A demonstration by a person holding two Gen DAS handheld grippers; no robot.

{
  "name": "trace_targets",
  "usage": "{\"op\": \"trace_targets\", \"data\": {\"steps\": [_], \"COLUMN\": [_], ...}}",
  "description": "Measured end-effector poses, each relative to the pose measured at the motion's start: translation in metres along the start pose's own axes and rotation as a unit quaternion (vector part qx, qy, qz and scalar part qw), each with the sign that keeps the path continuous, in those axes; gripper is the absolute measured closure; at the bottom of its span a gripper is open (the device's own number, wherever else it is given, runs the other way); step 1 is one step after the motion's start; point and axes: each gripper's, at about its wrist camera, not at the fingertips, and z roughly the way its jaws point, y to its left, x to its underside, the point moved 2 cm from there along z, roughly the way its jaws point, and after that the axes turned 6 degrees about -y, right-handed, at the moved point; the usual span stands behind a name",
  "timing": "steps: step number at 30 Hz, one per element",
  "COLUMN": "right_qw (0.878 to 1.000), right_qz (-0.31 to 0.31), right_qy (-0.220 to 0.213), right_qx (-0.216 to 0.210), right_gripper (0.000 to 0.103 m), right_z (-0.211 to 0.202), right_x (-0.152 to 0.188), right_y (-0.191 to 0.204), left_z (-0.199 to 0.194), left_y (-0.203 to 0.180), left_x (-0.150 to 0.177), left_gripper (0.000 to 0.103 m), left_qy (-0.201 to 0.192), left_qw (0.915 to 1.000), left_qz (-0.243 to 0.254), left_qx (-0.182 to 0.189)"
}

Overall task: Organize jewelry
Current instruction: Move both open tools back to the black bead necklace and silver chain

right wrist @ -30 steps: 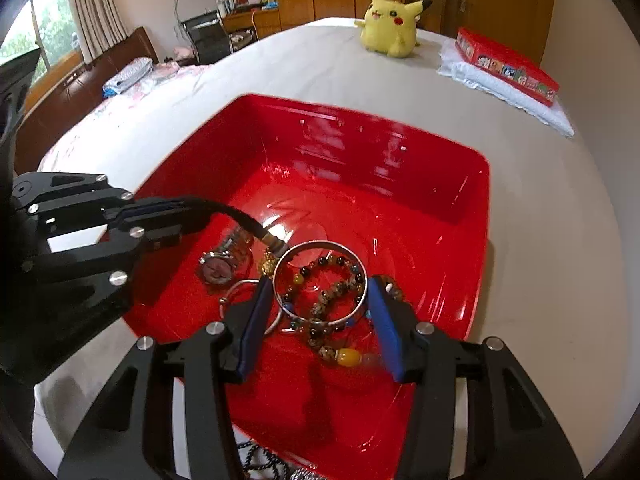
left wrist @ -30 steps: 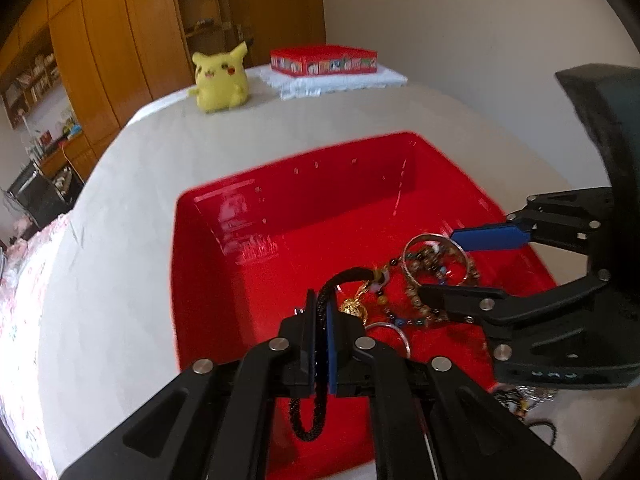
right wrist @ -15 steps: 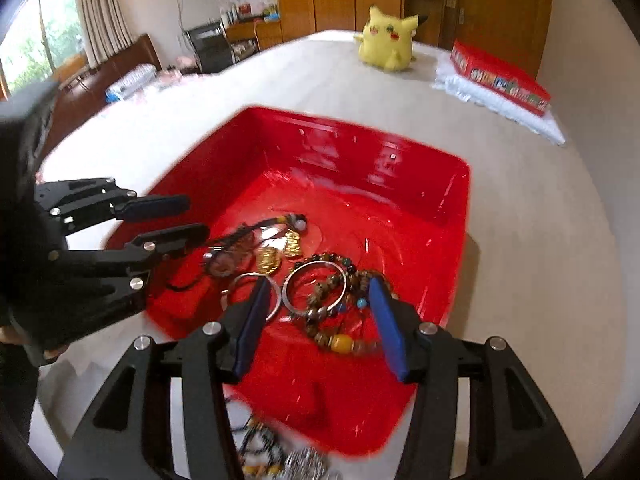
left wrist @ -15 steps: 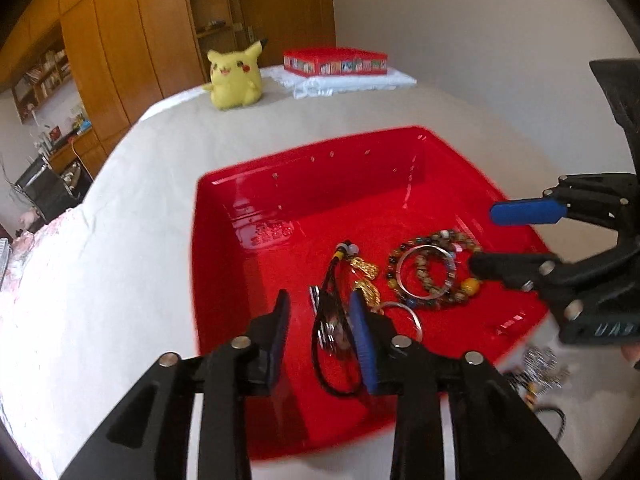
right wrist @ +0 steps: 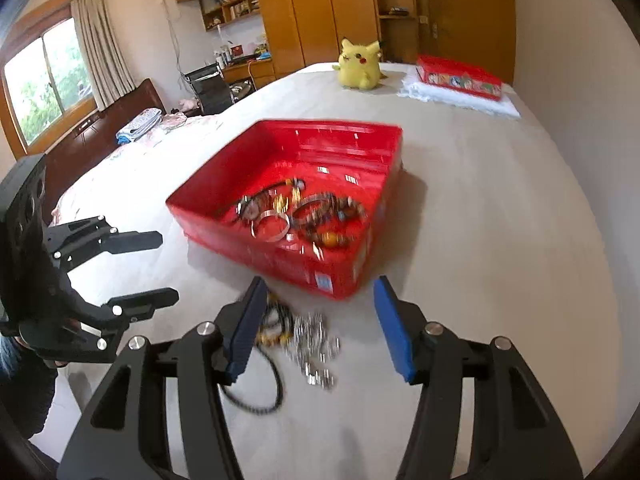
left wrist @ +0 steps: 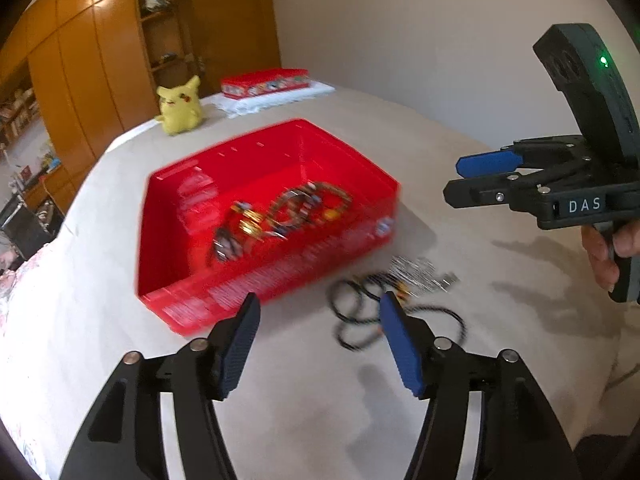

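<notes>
On the wide bed with the beige cover point(right wrist: 500, 220), the red tray point(right wrist: 384, 136) already holds several bracelets point(right wrist: 320, 220), but a black cord point(left wrist: 360, 312) and a silver chain point(right wrist: 314, 344) lie outside, just beside it. The left gripper point(left wrist: 318, 344) and the right gripper point(right wrist: 316, 328) are empty and their jaws are opening, so I think the work is only partly done.

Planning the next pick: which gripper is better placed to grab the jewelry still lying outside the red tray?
Probably the right gripper: its opening, empty jaws frame the loose jewelry pile directly. The left gripper, also opening and empty, sits off toward the red tray.
</notes>
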Motion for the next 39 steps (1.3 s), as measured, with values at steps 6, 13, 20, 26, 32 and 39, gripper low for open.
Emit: {"op": "trace_targets", "data": {"steps": [6, 13, 20, 26, 32, 39], "right_qw": [1.000, 0.999, 0.998, 0.998, 0.999, 0.999], "right_qz": [0.026, 0.047, 0.055, 0.056, 0.050, 0.041], "right_qy": [0.008, 0.002, 0.004, 0.011, 0.019, 0.032], "right_qx": [-0.001, -0.002, -0.001, -0.004, -0.010, -0.014], "right_gripper": [0.048, 0.048, 0.048, 0.048, 0.048, 0.047], "right_z": [-0.009, -0.017, -0.014, -0.006, 0.005, 0.013], "right_x": [0.030, 0.038, 0.041, 0.042, 0.043, 0.045], "right_y": [-0.012, -0.022, -0.033, -0.035, -0.029, -0.023], "left_z": [0.022, 0.055, 0.082, 0.081, 0.074, 0.064], "left_y": [-0.032, -0.045, -0.043, -0.026, -0.015, 0.004], "left_x": [0.015, 0.010, 0.016, 0.020, 0.026, 0.036], "left_gripper": [0.040, 0.036, 0.035, 0.058, 0.080, 0.096], "left_qy": [0.029, 0.052, 0.077, 0.076, 0.071, 0.069], "left_qw": [0.9987, 0.9966, 0.9957, 0.9963, 0.9969, 0.9967], "left_qz": [0.002, -0.009, -0.008, -0.025, -0.028, -0.043], "left_qx": [0.042, 0.063, 0.050, 0.033, 0.022, 0.006]}}
